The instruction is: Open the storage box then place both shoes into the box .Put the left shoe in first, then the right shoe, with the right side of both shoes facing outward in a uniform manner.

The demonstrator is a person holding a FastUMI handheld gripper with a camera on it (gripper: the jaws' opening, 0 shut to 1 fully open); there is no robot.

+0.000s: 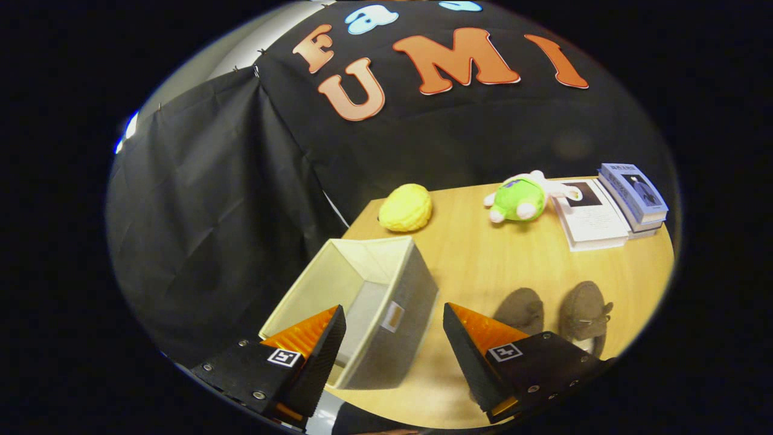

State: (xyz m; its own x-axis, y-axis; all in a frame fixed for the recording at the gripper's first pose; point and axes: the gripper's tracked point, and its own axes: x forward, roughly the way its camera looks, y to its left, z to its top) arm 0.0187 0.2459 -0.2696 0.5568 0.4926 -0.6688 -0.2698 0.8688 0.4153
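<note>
A grey fabric storage box point(398, 314) with a pale cream inside stands open-topped at the table's left edge, just ahead of my fingers and partly between them. Nothing shows inside it. Two brown-grey shoes stand side by side to the right of the box: one shoe point(520, 309) is partly hidden behind my right finger, the other shoe point(584, 315) sits further right with a small bow on top. My gripper point(394, 326) is open, held above the table with nothing between its fingers.
On the wooden table point(483, 254), a yellow plush ball point(406, 208) lies beyond the box. A green and white plush toy point(522, 199) lies at the back, with a stack of books point(610, 208) to its right. Black cloth walls the booth.
</note>
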